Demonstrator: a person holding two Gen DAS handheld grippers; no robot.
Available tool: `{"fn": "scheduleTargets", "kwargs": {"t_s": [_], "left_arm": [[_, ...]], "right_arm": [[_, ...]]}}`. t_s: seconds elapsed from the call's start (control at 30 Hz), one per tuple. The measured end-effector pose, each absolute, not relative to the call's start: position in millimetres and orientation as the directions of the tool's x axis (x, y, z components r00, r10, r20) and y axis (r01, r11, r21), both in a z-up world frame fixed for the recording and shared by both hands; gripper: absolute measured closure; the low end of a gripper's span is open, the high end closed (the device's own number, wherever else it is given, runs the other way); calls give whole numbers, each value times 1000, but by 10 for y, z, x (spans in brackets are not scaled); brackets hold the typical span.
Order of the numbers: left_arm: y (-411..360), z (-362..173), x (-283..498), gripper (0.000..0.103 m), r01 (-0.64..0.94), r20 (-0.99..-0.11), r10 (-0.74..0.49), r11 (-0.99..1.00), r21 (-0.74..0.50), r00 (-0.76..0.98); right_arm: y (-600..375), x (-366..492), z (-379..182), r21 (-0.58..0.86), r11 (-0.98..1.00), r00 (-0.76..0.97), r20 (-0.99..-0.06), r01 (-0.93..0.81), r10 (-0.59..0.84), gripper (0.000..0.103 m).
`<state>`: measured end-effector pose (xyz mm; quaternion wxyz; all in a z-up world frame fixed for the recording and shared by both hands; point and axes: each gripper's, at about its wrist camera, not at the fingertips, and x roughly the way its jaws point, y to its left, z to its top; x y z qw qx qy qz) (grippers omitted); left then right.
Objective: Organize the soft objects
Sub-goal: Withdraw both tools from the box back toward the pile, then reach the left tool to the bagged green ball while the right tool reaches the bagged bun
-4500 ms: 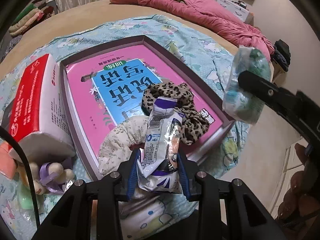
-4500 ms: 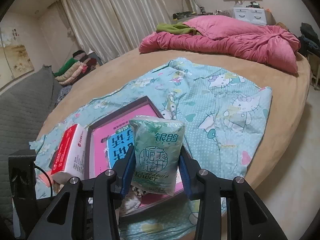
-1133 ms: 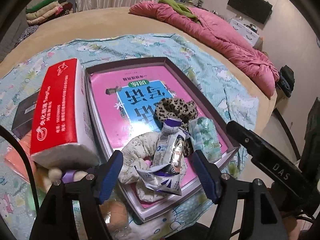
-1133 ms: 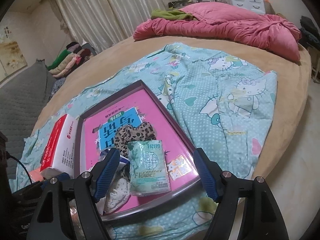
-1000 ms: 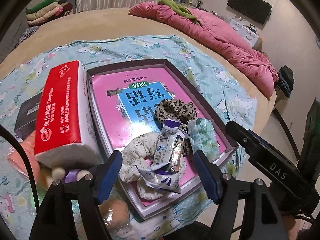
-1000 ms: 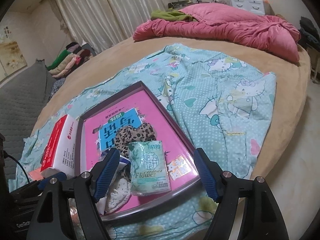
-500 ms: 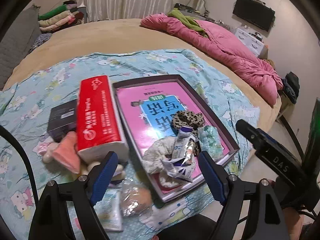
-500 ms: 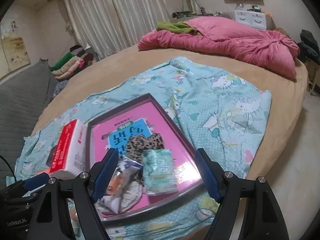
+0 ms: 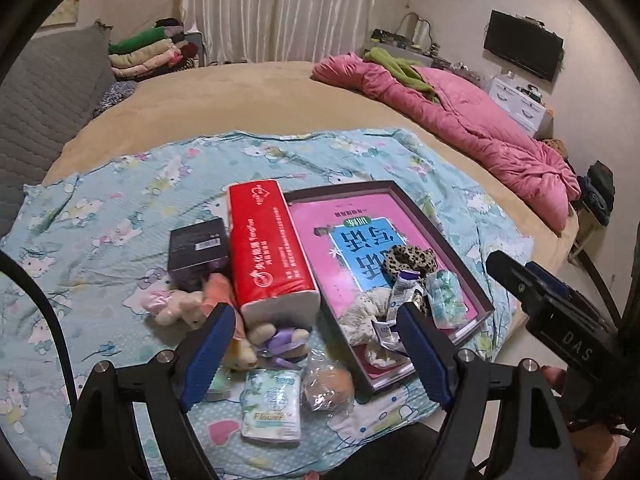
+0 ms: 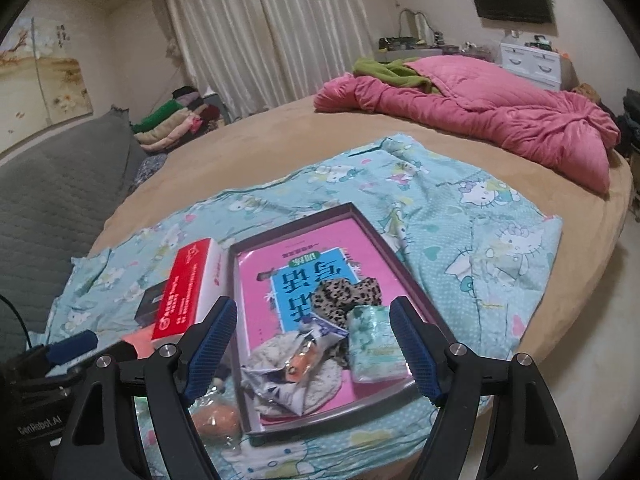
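Both my grippers have let go of their packets and pulled up and back from the tray since the earlier frames, so more of the bed shows. My left gripper (image 9: pixel 316 344) has just been opening its jaws; they stand wide with nothing between them, hanging above the clutter at the near edge of the Hello Kitty sheet (image 9: pixel 120 216). My right gripper (image 10: pixel 312 344) is spread wide too, empty, above the tray's near end.

The dark-rimmed tray (image 10: pixel 404 276) lies on the sheet with a pink and blue book cover as its floor. At its near end sit the leopard-print scrunchie (image 10: pixel 344 296), the green tissue pack (image 10: pixel 374 344) just beside it, the crumpled milk pouch (image 10: pixel 292 376) and a pale floral scrunchie (image 10: pixel 276 354) under the pouch.

Outside the tray, touching its left rim, stands the red tissue box (image 9: pixel 268 240), with a dark box (image 9: pixel 198 248) to its left. In front of them lie small plush toys (image 9: pixel 188 304), a purple ribbon bow (image 9: pixel 280 344), a wrapped bun (image 9: pixel 328 386) and a second tissue pack (image 9: pixel 272 408). A pink quilt (image 9: pixel 460 120) is heaped far across the bed.
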<state>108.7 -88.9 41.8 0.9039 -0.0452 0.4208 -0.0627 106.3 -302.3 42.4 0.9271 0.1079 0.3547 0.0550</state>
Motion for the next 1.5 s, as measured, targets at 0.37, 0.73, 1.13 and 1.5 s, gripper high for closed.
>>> {"fn": "scheduleTargets", "kwargs": {"t_s": [0.37,0.73,1.13,1.5], "left_arm": [[-637,562,927,18,34,-746,-126,990,-138,654],[-221,680,793,18,-39,-738,-76,990,-138,671],[248,703,649,18,-129,-743,-26,980,-151,669],[460,559,562,18,-166,-766,-13,974,-156,642]], "right_arm": [[-2776,916,606,204,976,746,-637,-81,195,23],[-2548,793,773,180,972,749,-622,-148,229,23],[-2317,676,845,151,965,735,-625,-216,263,23],[-2099,596,759,126,950,699,-651,-287,297,23]]}}
